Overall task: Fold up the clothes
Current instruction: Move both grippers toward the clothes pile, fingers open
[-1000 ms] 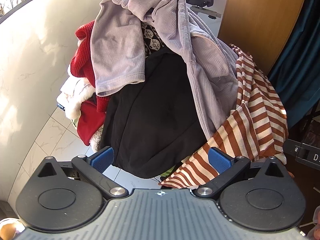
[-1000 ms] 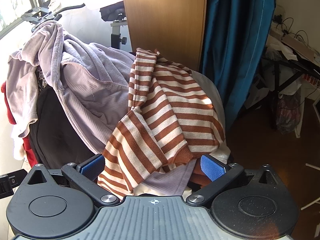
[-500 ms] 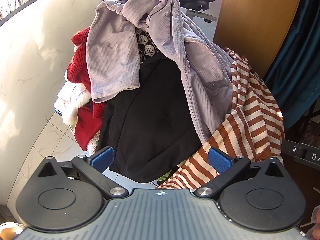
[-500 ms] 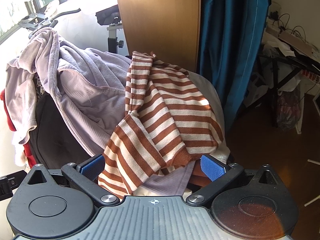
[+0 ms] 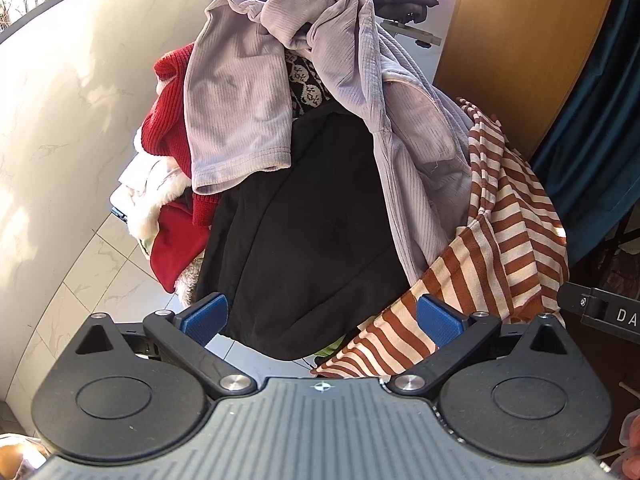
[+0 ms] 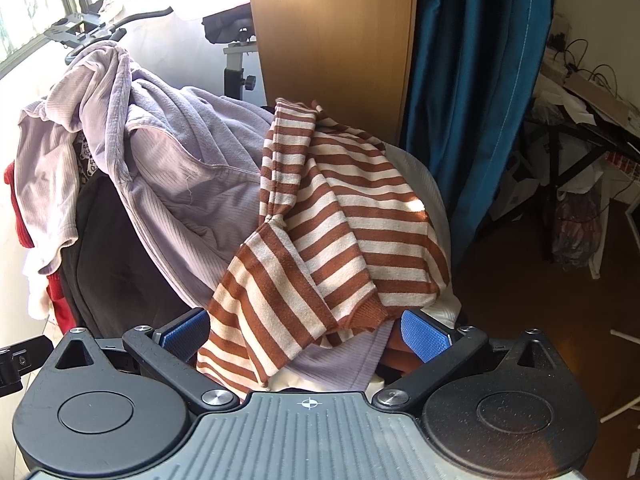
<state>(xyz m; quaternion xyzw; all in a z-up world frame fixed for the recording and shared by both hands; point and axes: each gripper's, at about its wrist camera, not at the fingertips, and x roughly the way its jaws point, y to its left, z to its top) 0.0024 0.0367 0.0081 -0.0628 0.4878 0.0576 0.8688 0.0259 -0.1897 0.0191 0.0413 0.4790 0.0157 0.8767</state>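
Note:
A heap of clothes is draped over a stand. On top lies a lilac ribbed garment (image 5: 240, 92) (image 6: 172, 168), under it a black garment (image 5: 304, 232) (image 6: 112, 264), and on the right a brown-and-cream striped top (image 5: 508, 232) (image 6: 340, 216). Red knitwear (image 5: 168, 120) and white fleece (image 5: 152, 192) hang at the left. My left gripper (image 5: 320, 316) is open just below the black garment's hem, with the striped hem by its right finger. My right gripper (image 6: 306, 332) is open, and the striped top's hanging hem sits between its fingers, which are not closed on it.
A pale marble wall (image 5: 60, 120) and tiled floor (image 5: 100, 272) are on the left. A wooden panel (image 6: 332, 40) and teal curtain (image 6: 472, 80) stand behind the heap. An exercise bike's handlebar (image 6: 104, 32) pokes out above. A cluttered desk (image 6: 580, 112) is far right.
Both views have drawn back and tilted slightly: the heap sits a little lower and farther in the frames. Both grippers stay open and no garment has moved.

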